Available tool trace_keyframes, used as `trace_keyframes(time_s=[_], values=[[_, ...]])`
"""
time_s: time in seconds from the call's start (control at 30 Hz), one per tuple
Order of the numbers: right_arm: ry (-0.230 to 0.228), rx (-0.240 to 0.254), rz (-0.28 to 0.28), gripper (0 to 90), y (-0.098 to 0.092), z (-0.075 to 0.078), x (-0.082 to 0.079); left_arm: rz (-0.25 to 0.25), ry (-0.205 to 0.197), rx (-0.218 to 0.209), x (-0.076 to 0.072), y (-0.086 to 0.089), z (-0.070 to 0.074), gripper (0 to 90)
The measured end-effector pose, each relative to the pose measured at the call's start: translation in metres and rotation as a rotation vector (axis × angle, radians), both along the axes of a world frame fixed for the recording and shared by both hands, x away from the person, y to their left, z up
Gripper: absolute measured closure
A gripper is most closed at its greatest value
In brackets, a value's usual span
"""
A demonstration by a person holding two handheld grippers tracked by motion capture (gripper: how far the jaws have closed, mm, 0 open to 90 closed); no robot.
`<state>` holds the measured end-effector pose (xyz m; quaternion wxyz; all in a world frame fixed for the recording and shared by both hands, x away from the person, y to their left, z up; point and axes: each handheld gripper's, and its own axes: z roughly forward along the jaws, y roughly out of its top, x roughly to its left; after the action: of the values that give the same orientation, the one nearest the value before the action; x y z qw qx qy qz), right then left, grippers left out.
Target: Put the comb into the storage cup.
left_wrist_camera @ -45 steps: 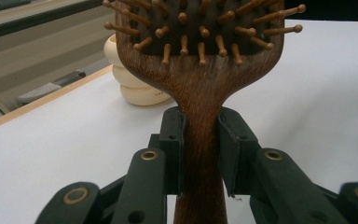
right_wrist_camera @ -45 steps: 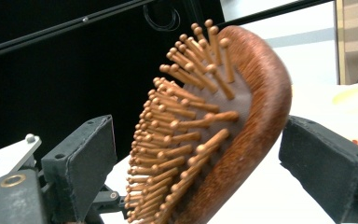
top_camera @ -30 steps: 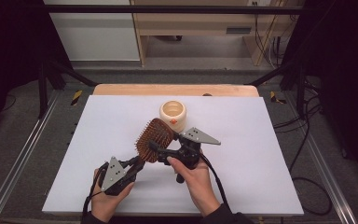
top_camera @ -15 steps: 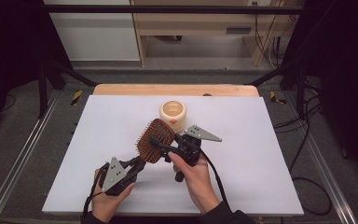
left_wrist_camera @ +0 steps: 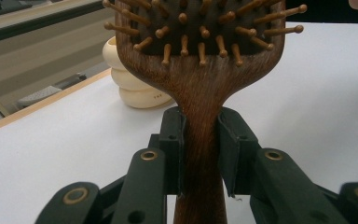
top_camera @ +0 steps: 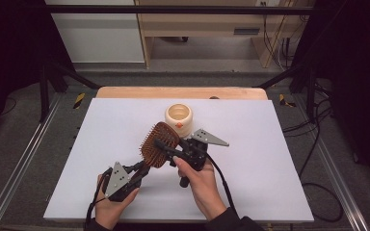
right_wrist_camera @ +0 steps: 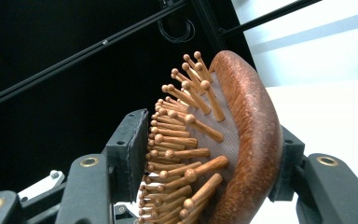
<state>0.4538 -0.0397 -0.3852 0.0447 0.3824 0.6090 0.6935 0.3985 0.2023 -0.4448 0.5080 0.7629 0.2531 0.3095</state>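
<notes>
White sheeting covers the surface (top_camera: 270,163), with a bare wooden strip along its far edge and dark floor and cabling around; a cream ridged jar (top_camera: 178,117) stands near the centre of the far half. Wooden hairbrush (top_camera: 158,144) is held clear above the surface, just in front of the jar, head tilted up and away from the person, bristles facing the left. Left gripper (top_camera: 142,169) grips the brush handle; in the left gripper view its fingers (left_wrist_camera: 172,140) are clamped on both sides of the handle neck just below the head. Right gripper (top_camera: 166,149) reaches the head from the right; its fingers have just been closing, and in the right gripper view one finger (right_wrist_camera: 133,144) sits against the bristle tips while the other presses the smooth back, so the head is clamped between them.
</notes>
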Motion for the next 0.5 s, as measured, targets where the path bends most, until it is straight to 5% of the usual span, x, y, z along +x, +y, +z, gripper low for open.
trace_keyframes(time_s=[0.5], values=[[0.017, 0.041, 0.018, 48.7, -0.0014, 0.0024, -0.0011, -0.002, 0.0, -0.031, -0.0018, -0.001, 0.001, 72.7]])
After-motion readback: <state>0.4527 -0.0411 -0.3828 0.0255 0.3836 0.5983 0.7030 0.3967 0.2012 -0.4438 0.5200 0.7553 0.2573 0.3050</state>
